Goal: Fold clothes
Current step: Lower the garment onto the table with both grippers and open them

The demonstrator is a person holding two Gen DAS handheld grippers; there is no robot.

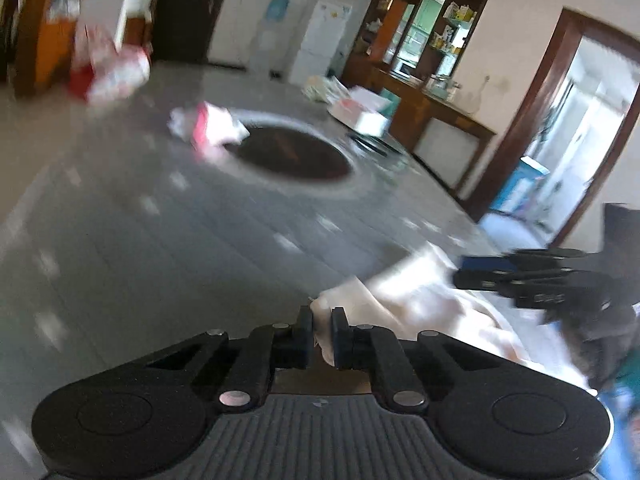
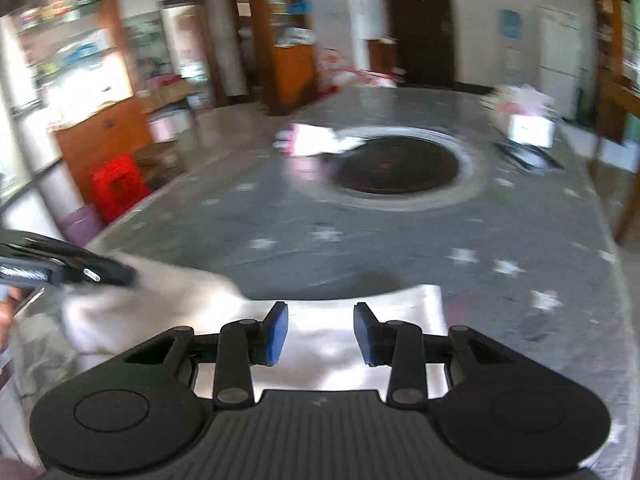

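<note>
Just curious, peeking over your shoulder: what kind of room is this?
Probably a home dining room: a large table in a starred grey cloth, a white fridge by the wall, and wooden cabinets with glass shelves.

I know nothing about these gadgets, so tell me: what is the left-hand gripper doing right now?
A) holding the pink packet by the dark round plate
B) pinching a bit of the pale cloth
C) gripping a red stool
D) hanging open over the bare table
B: in the left wrist view the left gripper has its two fingers closed on a fold of the white garment, while the right gripper stands open over it.
</note>
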